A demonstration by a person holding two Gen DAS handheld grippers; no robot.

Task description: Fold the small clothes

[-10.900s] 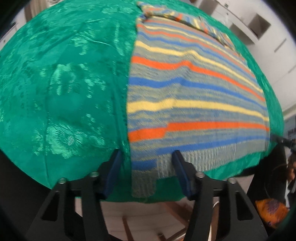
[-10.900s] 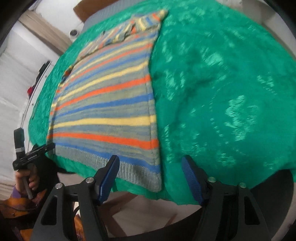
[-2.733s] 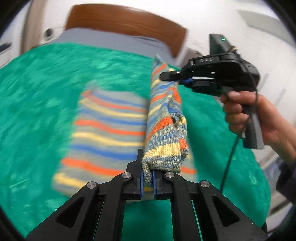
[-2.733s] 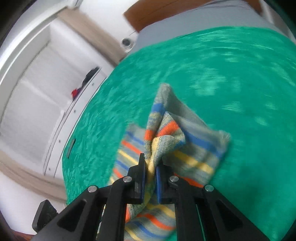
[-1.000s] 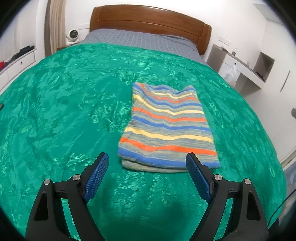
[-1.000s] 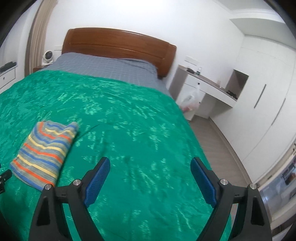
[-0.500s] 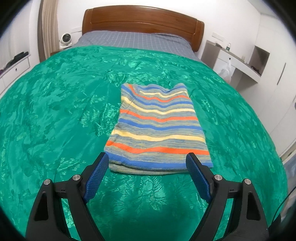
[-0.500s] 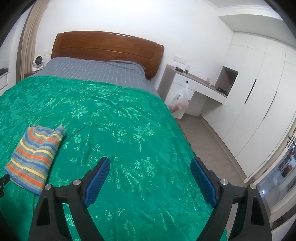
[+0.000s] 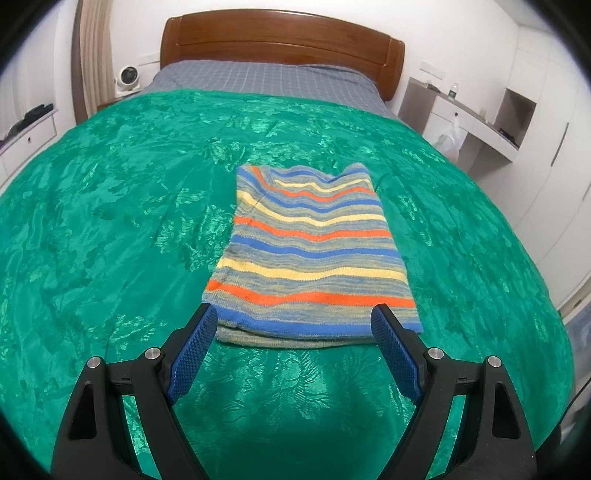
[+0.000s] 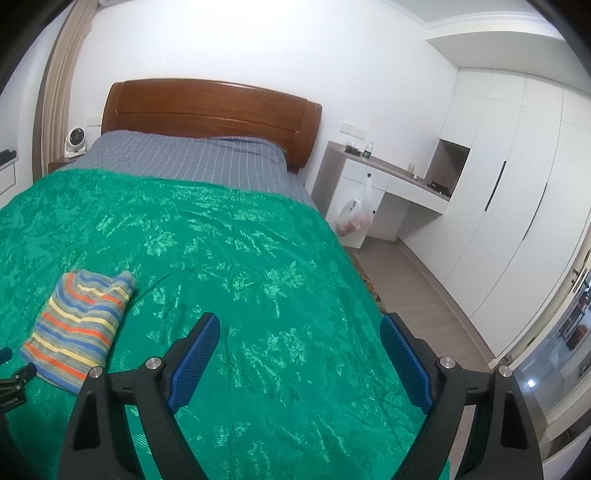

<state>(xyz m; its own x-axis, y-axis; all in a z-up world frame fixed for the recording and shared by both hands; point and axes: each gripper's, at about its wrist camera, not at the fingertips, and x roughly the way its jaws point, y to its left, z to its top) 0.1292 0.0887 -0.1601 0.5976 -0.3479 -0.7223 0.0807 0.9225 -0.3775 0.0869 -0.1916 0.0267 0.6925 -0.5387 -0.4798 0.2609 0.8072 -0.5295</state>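
A folded striped knit garment [image 9: 310,258] lies flat on the green bedspread [image 9: 110,229], roughly in the middle of the bed's width and toward the foot end, its bands of blue, orange, yellow and grey running across it. Its near edge shows stacked layers, and the far end is slightly rumpled. The left hand-held gripper [image 9: 293,325] hangs just in front of the garment's near edge with its blue-padded fingers spread wide, one tip near each near corner, nothing between them and neither pad pressing on the knit. The right hand-held gripper [image 10: 299,336] is likewise spread wide and empty, held over bare bedspread to the right of the garment [image 10: 79,328] and well apart from it. Beyond the garment, the bedspread gives way to a grey checked sheet [image 9: 266,79] that runs up to the wooden headboard [image 9: 280,35]. To the right of the headboard stands a white counter [image 10: 391,177] with a plastic bag [image 10: 356,214] hanging at its front, and white wardrobe doors [image 10: 509,192] line the wall beyond it. A small white fan [image 9: 126,78] sits to the left of the headboard.
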